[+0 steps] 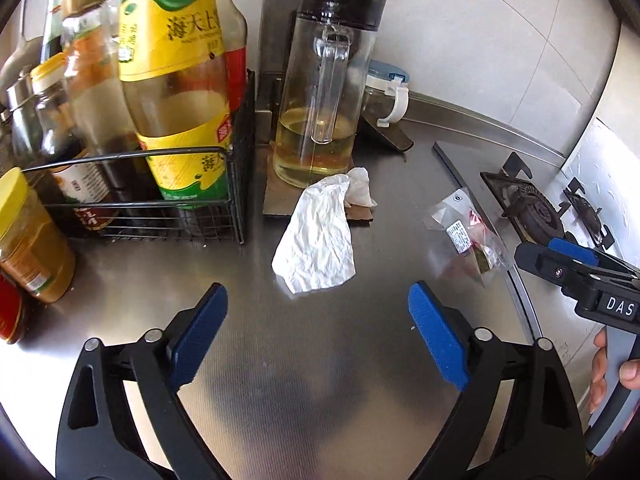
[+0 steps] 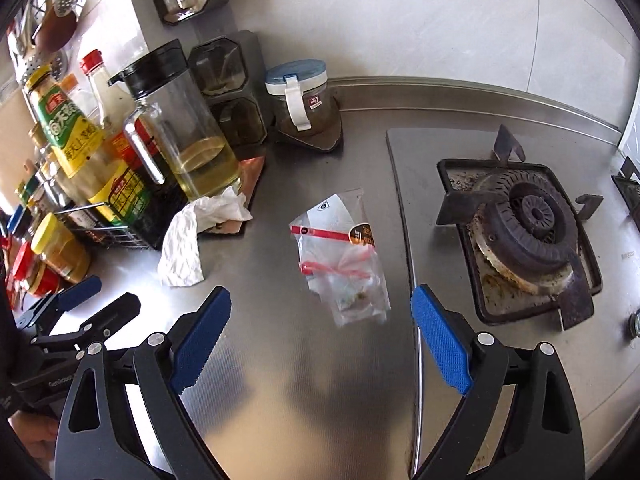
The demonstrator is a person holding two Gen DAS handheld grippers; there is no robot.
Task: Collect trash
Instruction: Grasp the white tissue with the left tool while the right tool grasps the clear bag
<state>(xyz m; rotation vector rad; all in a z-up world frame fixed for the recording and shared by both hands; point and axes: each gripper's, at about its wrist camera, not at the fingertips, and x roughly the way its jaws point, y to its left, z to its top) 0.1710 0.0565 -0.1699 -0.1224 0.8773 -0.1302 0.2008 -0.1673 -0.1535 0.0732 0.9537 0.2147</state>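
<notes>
A crumpled white tissue [image 1: 316,236] lies on the steel counter [image 1: 320,360], partly on a brown mat beside an oil jug. My left gripper [image 1: 318,296] hovers just in front of it, open, nothing between its blue pads. A clear plastic wrapper [image 2: 344,264] with red strips lies flat to the right, left of the stove. My right gripper [image 2: 320,294] stands open above the wrapper's near end without touching it. The tissue [image 2: 188,240] and the left gripper [image 2: 114,294] also show in the right wrist view. The wrapper [image 1: 468,232] and the right gripper [image 1: 540,252] show in the left wrist view.
A wire rack [image 1: 160,200] of sauce bottles and a yellow-lidded jar [image 1: 28,240] crowd the left. The glass oil jug [image 1: 320,120] and a blue-lidded jar [image 2: 298,96] stand at the back. A gas burner [image 2: 528,224] sits on the right.
</notes>
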